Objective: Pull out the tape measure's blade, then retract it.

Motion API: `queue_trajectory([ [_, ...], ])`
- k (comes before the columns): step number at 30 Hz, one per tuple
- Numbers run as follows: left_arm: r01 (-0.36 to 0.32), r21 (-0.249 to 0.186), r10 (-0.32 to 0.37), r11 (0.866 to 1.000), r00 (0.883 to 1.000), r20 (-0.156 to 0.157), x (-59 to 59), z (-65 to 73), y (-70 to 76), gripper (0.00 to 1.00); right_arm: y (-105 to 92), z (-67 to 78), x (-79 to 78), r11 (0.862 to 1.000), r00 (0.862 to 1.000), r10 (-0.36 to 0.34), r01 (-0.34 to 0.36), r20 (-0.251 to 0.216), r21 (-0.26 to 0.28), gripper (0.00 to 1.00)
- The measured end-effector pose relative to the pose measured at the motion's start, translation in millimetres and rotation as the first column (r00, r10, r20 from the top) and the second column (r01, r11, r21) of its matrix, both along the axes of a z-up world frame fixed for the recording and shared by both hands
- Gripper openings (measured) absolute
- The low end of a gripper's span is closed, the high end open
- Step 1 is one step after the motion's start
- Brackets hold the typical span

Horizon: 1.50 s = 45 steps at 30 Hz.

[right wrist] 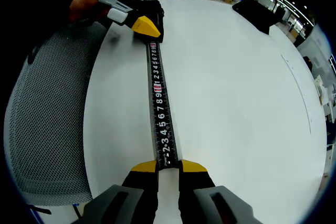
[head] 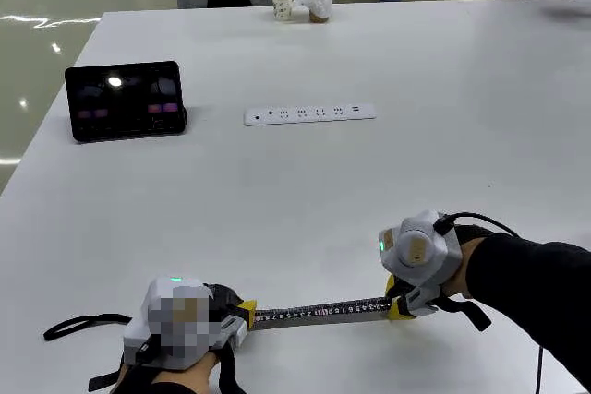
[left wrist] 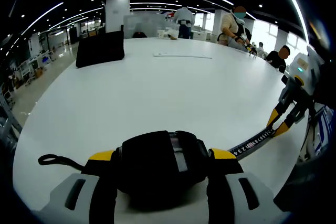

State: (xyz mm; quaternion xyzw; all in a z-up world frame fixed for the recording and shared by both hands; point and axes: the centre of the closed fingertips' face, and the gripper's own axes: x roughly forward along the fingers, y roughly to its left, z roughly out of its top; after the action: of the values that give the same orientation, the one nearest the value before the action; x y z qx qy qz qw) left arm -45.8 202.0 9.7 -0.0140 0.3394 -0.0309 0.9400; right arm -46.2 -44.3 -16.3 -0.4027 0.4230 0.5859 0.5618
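Left gripper [left wrist: 163,155] clamped on the black tape measure case [left wrist: 157,169], near left on the white table [head: 323,182]; blade [right wrist: 159,103] drawn out flat toward the right; right gripper [right wrist: 168,166] pinched narrow on the blade's tip.

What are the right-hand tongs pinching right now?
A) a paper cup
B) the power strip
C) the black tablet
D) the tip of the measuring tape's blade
D: the right gripper view shows the right tongs closed on the tip of the numbered blade, which stretches to the tape measure case held in the left tongs.
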Motion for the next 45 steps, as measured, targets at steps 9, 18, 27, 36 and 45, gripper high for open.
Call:
queue_trajectory([
  [9,0.001,0.001,-0.001,1.0,1.0,0.003,0.6,0.2,-0.1,0.65,6.5,0.2,-1.2,1.0,1.0,0.011,-0.011,0.014,0.007,0.11],
  [18,0.001,-0.001,-0.001,1.0,1.0,-0.001,0.8,0.3,0.0,0.65,13.3,-0.3,-1.2,1.0,1.0,0.015,-0.016,0.012,0.026,0.11],
  [27,0.004,-0.002,-0.004,1.0,1.0,-0.005,0.7,0.1,-0.1,0.65,17.0,-0.2,-1.6,0.999,0.999,0.032,-0.033,0.007,0.027,0.11],
  [36,0.005,-0.004,-0.005,1.0,1.0,-0.008,-0.4,-0.1,-0.4,0.65,22.5,0.7,-2.5,0.998,1.0,0.021,-0.02,-0.012,0.055,0.11],
  [45,0.007,-0.004,-0.007,1.0,1.0,-0.009,-0.6,0.1,-0.7,0.65,26.0,0.0,-3.1,0.999,1.0,0.029,-0.029,-0.009,0.028,0.11],
])
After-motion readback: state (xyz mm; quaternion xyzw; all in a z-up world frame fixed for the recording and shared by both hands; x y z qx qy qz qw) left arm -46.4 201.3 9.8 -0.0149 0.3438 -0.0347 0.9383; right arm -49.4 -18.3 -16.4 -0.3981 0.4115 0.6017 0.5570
